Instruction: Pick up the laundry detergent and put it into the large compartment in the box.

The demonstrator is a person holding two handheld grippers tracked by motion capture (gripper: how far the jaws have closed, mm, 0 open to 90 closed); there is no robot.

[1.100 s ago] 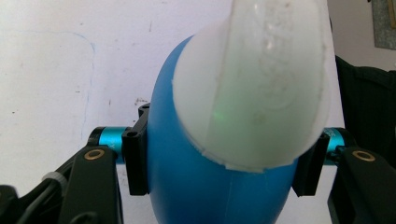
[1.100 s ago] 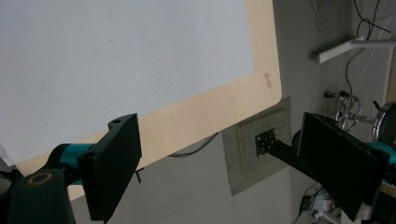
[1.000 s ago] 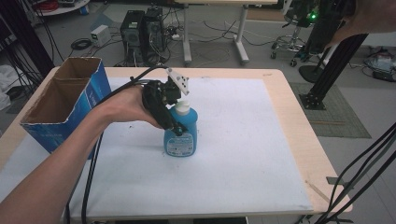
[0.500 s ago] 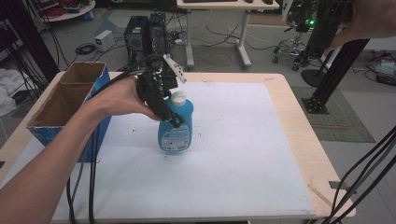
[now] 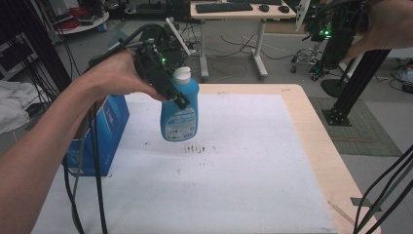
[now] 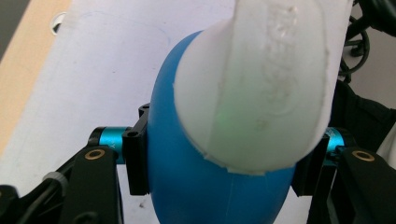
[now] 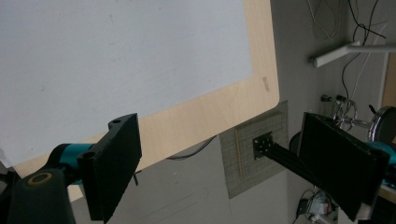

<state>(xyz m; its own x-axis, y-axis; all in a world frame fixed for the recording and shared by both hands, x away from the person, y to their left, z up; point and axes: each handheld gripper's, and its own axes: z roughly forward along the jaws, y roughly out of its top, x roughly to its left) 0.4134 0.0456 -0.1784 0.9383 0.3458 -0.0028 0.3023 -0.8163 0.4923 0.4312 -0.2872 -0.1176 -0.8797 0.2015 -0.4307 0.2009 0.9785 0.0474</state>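
Standing at nine o'clock on the table [image 5: 311, 146], the blue cardboard box [image 5: 109, 126] waited open-topped. Toward eleven o'clock the left gripper [image 5: 171, 92] was clamped on the blue bottle [image 5: 179, 117] just under its white cap [image 5: 181, 74], holding it clear above the white mat [image 5: 243, 185]. At one o'clock, off the table, the right gripper [image 7: 219, 163] hung with jaws apart, empty. The bottle's smooth, rounded shoulder might have slipped from so high a grip and dropped.

The high view looks forward and down over my surface [image 5: 253, 185] from its near side. My left tongs' [image 6: 219, 163] camera sits very close on the blue bottle [image 6: 201, 186]. My right tongs' [image 7: 233, 172] camera looks down from high up at the surface's edge, shared with the high view.
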